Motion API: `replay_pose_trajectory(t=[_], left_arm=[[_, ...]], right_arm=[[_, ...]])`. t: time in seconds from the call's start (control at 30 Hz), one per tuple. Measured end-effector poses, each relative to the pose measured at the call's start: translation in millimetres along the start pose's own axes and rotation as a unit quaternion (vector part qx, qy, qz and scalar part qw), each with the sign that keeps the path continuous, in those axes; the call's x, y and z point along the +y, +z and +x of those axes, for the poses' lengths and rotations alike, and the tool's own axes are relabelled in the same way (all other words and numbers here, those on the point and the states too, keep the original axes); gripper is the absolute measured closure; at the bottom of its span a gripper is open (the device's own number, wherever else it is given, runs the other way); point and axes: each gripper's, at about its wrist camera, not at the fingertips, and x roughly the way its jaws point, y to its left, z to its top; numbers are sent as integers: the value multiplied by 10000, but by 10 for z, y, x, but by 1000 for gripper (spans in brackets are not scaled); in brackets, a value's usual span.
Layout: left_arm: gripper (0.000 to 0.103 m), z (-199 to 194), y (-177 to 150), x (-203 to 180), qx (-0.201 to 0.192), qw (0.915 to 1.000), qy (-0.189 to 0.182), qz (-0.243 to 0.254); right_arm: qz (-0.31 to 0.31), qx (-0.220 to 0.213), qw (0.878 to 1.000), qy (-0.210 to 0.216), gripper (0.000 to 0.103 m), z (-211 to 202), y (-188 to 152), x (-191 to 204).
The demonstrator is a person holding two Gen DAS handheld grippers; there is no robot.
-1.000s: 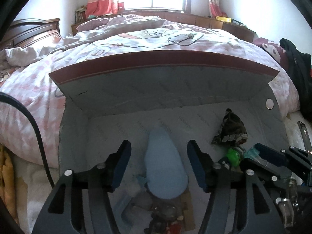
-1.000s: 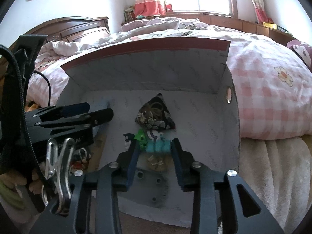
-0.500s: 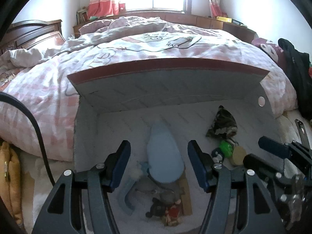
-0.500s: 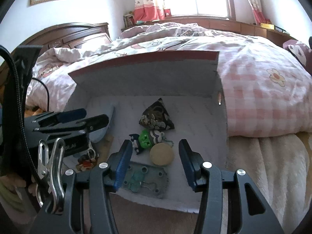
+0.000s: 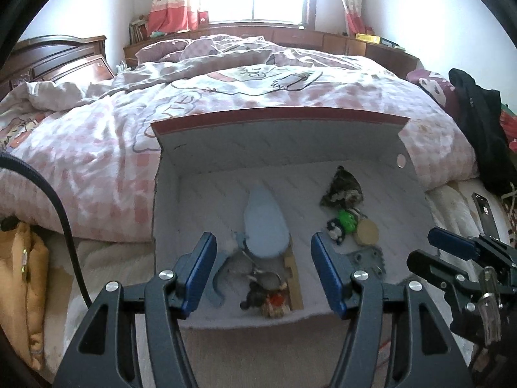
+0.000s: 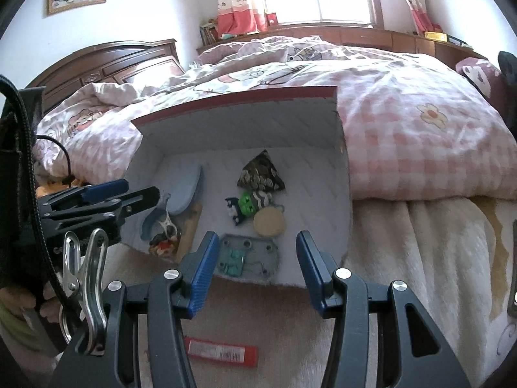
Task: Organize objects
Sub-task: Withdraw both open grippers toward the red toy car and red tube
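Observation:
An open white box [image 5: 381, 148] [image 6: 342, 174] with a red rim lies on the bed edge. Inside it are a pale blue oval piece [image 5: 265, 226] [image 6: 185, 190], a dark patterned pouch [image 5: 342, 187] [image 6: 261, 176], a green toy [image 5: 346, 220] [image 6: 247, 203], a tan disc [image 5: 367, 232] [image 6: 269, 222], a grey plate [image 6: 248, 255] with a teal piece on it, and a small keychain heap [image 5: 265, 294] [image 6: 163, 239]. My left gripper [image 5: 263, 271] is open and empty before the box. My right gripper [image 6: 255, 268] is open and empty, just outside the box front.
A pink checked quilt [image 5: 97, 148] covers the bed behind the box. A red flat pack [image 6: 223, 350] lies on the cream blanket under the right gripper. A phone [image 5: 484, 213] and dark clothing [image 5: 481, 135] lie at the right. An orange bag [image 5: 22, 284] sits at the left.
The right gripper let go of the teal piece, which now lies on the grey plate, and opened wide. Both grippers drew back out of the box.

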Motion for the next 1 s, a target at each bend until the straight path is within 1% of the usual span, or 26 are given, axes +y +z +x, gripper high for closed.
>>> replay_pose_trajectory(t=[0.27, 0.5, 0.6, 0.77, 0.9, 1.0], left_arm=[[42, -295, -193, -40, -44, 10000, -11, 58], [42, -459, -446, -97, 51, 9999, -47, 142], [42, -486, -587, -124, 167, 9997, -102, 125], [42, -468, -822, -176, 429, 9983, -389, 45], [42, -449, -1005, -277, 612, 9966, -543, 79], [42, -436, -1127, -351, 754, 9944, -728, 101]], right_arm=[[93, 155, 9998, -58, 52, -217, -185, -11], [48, 304, 9994, -174, 52, -364, -392, 16], [49, 379, 9991, -207, 52, -387, -470, 20], [9, 482, 9985, -258, 52, -432, -593, 30], [-2, 559, 9981, -270, 52, -461, -694, 23], [4, 606, 9977, -301, 52, -470, -749, 1]])
